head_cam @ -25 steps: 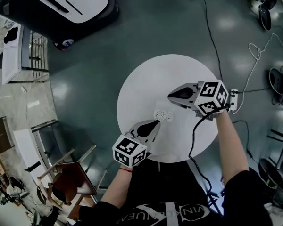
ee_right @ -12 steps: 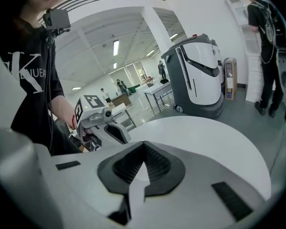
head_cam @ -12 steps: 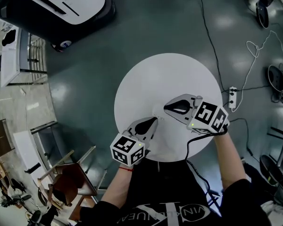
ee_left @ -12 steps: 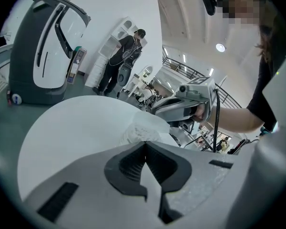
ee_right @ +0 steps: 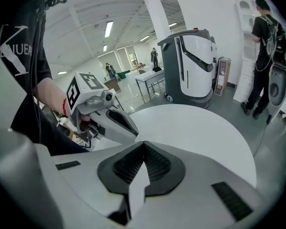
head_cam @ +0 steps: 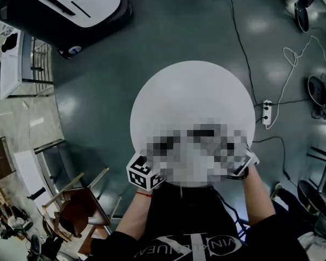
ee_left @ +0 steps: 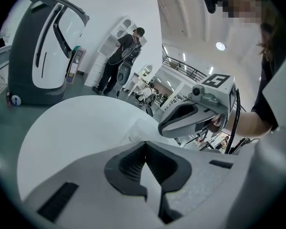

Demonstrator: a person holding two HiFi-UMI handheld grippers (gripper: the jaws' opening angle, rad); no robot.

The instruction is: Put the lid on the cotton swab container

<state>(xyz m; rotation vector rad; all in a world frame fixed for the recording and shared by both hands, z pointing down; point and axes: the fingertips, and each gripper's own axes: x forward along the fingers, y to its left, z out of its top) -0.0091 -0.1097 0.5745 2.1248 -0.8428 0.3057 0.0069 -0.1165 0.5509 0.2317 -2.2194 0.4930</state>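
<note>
A glossy grey floor (head_cam: 168, 31) surrounds a round white table (head_cam: 190, 91). A large grey-and-white machine (head_cam: 70, 4) stands off the table's far left, a wooden chair (head_cam: 81, 205) is by its near left, and a power strip (head_cam: 267, 113) lies off its right edge. At the table's near edge the left gripper (ee_left: 145, 146) and right gripper (ee_right: 143, 143) face each other, both clenched on nothing. The clear cotton swab container (ee_left: 136, 129) shows faintly just past the left tips.

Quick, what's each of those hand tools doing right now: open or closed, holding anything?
Left tool: closed, nothing between its jaws.
Right tool: closed, nothing between its jaws.
</note>
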